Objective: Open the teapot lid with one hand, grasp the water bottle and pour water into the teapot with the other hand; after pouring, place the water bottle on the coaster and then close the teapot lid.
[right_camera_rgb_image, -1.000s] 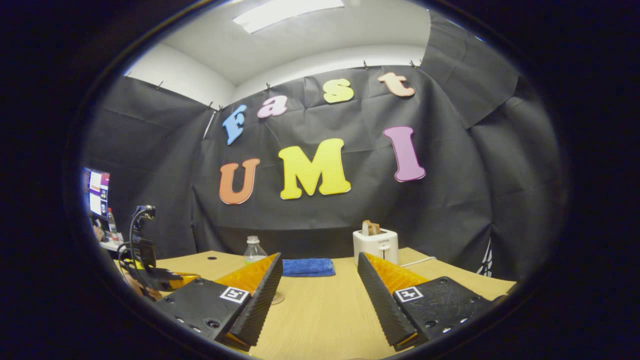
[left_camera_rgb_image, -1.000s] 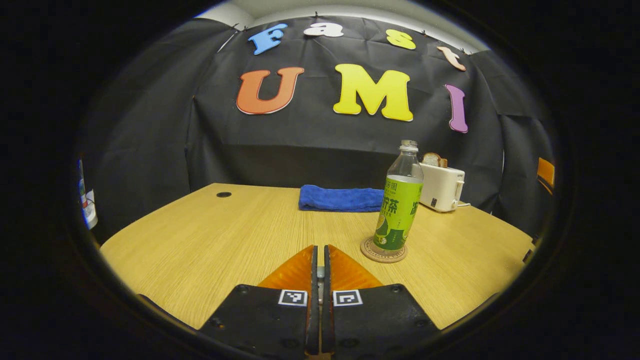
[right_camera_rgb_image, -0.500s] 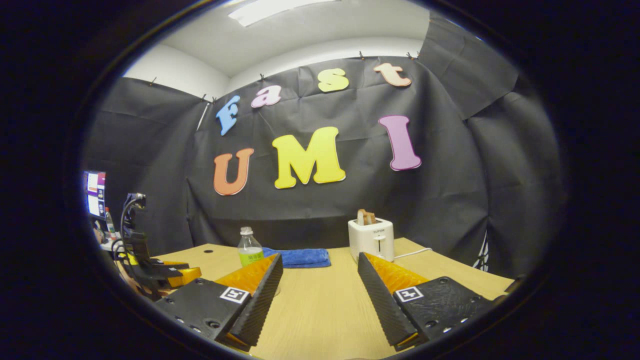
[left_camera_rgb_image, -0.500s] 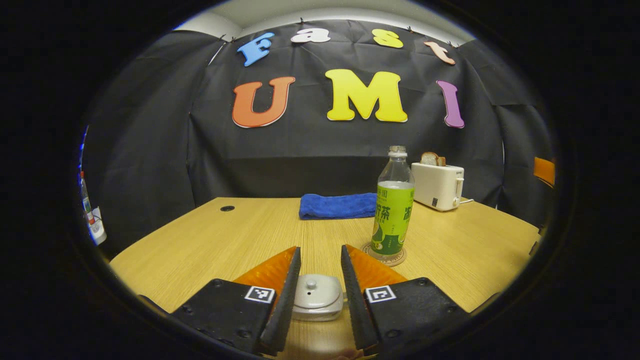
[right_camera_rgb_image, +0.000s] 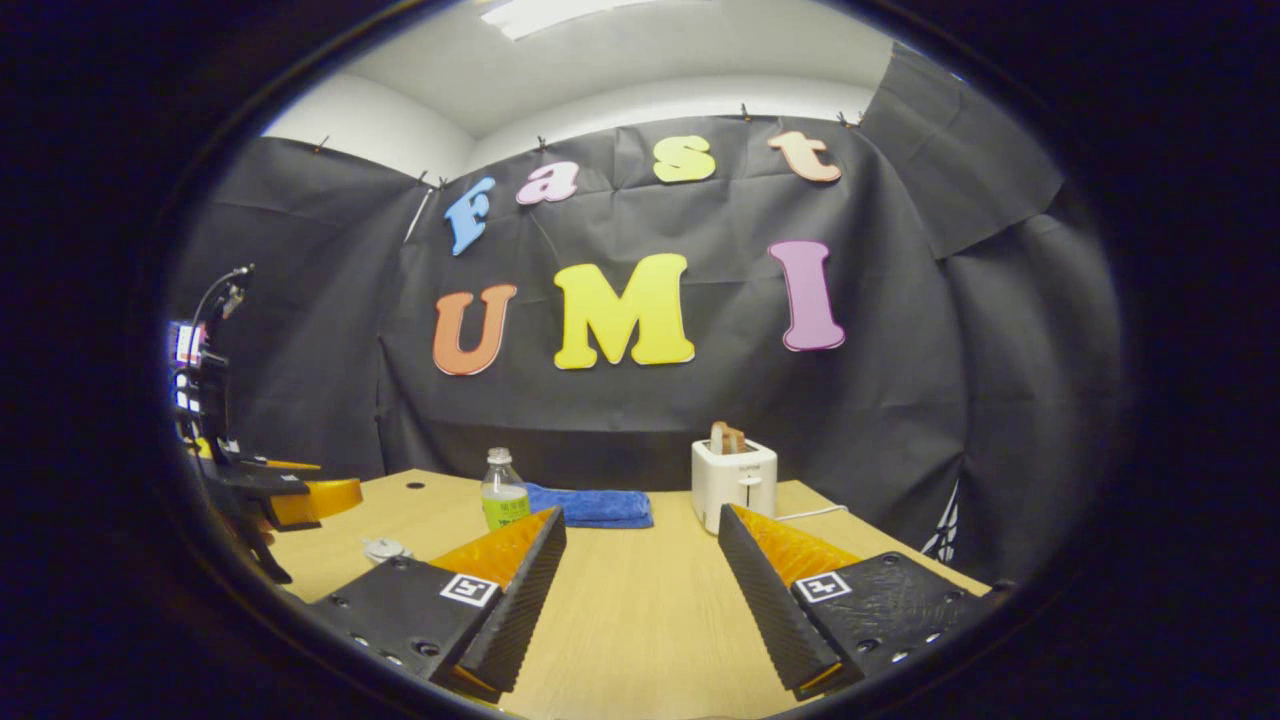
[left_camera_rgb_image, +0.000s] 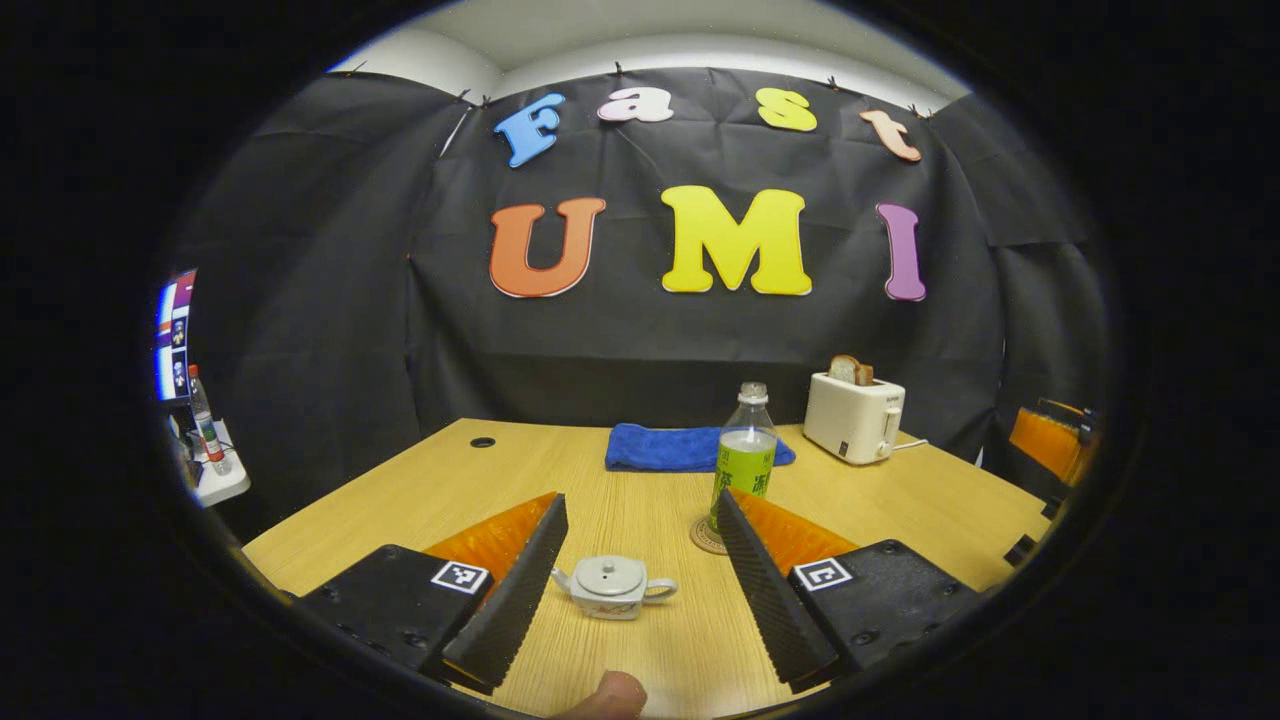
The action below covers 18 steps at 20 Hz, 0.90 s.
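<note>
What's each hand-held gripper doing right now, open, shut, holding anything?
Left hand-held gripper: open, holding nothing.
Right hand-held gripper: open, holding nothing.

Wooden table (left_camera_rgb_image: 420, 500) before black cloth wall (left_camera_rgb_image: 300, 300), white ceiling (right_camera_rgb_image: 640, 50)

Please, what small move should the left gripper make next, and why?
Probably none beyond resting. The bottle stands on the coaster, the lid sits on the teapot, and the left gripper is open, clear of the teapot. The task looks finished.
</note>
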{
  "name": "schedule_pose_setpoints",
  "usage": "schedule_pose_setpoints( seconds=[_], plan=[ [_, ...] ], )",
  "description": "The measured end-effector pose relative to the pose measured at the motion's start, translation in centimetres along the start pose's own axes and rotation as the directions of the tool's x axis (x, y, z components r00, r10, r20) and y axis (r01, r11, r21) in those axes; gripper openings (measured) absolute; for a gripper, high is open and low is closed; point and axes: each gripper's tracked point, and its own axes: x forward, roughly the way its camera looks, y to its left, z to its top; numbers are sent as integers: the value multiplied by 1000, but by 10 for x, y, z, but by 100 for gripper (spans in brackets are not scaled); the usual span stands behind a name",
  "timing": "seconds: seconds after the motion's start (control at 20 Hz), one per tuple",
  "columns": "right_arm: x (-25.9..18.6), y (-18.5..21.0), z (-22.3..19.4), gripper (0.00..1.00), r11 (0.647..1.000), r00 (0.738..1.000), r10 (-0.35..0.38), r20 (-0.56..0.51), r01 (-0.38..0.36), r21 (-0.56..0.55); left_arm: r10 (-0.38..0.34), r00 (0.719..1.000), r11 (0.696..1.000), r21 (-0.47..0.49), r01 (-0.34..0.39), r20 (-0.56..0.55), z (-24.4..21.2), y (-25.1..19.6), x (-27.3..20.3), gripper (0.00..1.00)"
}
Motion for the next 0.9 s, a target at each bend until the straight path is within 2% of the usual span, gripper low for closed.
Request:
schedule_pose_setpoints(
  seconds=[0.2,0.25,0.4,0.6,0.8,0.85,0.9],
  plan=[
    [-25,15,7,91,998,1000,21,-13,-22,-60,-46,998,999,-4,46,51,30,-12,-40,98],
    [-31,14,9,93,997,1000,12,-15,-13,-80,-52,997,999,12,52,64,35,-14,-48,98],
    [-48,24,14,94,992,999,36,-3,-36,-117,-9,998,999,53,6,68,38,-8,-68,97],
    [-56,21,24,94,990,998,39,46,-32,-136,-7,996,999,42,3,94,41,-8,-68,98],
    [-52,23,16,94,991,999,44,19,-41,-130,0,998,1000,26,-1,59,30,-3,-61,97],
    [-51,24,14,97,991,999,51,12,-49,-125,4,999,1000,29,-6,54,28,-2,-60,98],
    [-48,22,13,95,992,999,49,6,-48,-119,6,998,999,37,-8,55,28,-2,-60,98]
  ],
)
